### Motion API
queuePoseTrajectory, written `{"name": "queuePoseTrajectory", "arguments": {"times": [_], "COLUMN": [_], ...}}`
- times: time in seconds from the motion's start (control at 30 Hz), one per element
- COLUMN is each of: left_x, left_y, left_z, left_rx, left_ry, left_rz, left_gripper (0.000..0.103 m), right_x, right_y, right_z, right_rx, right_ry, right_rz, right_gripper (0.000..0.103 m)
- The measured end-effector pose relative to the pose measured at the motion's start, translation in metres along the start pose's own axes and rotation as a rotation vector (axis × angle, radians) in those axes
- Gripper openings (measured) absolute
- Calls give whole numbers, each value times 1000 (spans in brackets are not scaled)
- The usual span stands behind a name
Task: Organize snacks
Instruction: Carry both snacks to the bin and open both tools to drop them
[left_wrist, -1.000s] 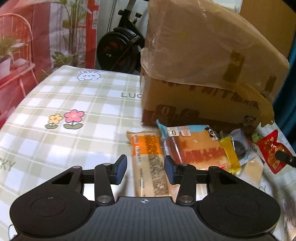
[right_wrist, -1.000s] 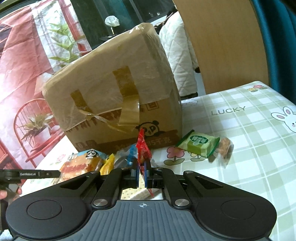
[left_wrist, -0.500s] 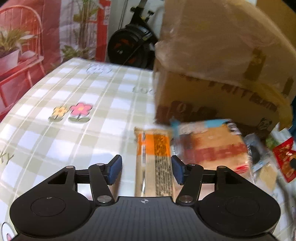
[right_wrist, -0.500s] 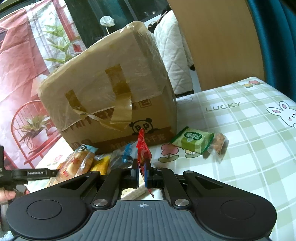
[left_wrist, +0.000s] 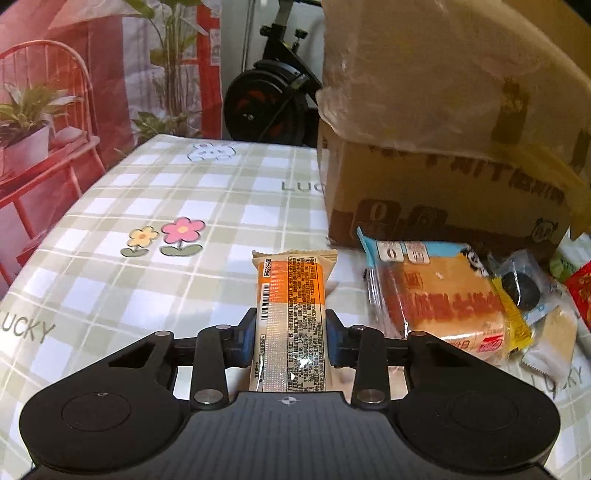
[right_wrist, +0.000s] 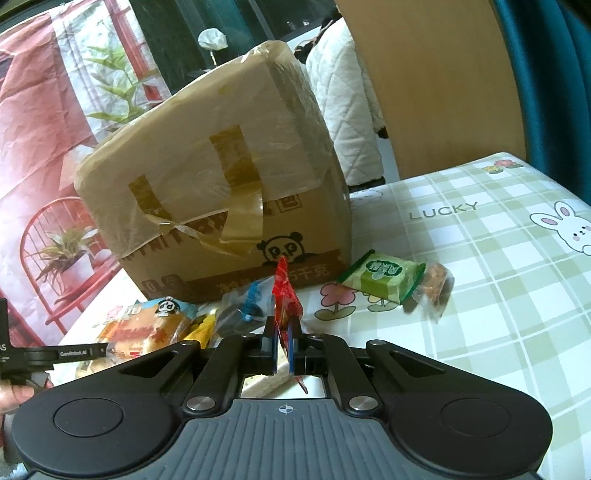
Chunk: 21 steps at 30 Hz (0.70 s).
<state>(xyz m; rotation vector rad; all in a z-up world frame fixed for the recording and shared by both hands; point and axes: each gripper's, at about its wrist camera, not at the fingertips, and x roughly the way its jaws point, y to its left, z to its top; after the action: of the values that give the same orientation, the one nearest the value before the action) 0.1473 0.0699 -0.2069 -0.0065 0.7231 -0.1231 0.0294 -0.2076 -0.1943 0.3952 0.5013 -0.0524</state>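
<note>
- Left wrist view: left gripper (left_wrist: 290, 341) just closing, blue pads against both long edges of the orange snack bar (left_wrist: 291, 306), flat on the checked tablecloth (left_wrist: 155, 280); cake packet (left_wrist: 439, 295) at 2 o'clock from it, cardboard box (left_wrist: 443, 147) at 1 o'clock.
- Right wrist view: right gripper (right_wrist: 283, 347) clamped tight on the red sachet (right_wrist: 284, 295), standing up at 12 o'clock; green packet (right_wrist: 382, 277) at 2 o'clock, well apart.

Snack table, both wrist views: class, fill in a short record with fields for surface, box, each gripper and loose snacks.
surface: checked tablecloth with flowers and rabbits
box: taped cardboard box, closed, upright
left gripper: jaws just closed in, pads against the orange snack bar
right gripper: shut on a red packet
loose snacks: cake pack, green packet
</note>
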Motion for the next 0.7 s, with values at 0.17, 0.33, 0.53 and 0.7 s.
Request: {"name": "queuePoseTrajectory", "arguments": {"times": [0.17,0.33,0.53,0.7], "left_x": [-21,-46,-74,-98], "left_y": [7,5,-8,-25], "left_z": [10,24,44,62], "left_rx": [-19,-28,-16,-5], "left_ry": [-50,-119,-212,-287], "left_rz": [-3,-18,-52,-93], "left_gripper": [38,38,38,38], "right_x": [-7,-20,-42,-62], "right_y": [3,10,18,24], "right_z": [4,12,30,51], "right_rx": [-7,-22,-45,-71], "right_ry": [-19,-56,-126,-190], "right_rz": [2,4,8,10], "right_gripper": [5,4,4,4]}}
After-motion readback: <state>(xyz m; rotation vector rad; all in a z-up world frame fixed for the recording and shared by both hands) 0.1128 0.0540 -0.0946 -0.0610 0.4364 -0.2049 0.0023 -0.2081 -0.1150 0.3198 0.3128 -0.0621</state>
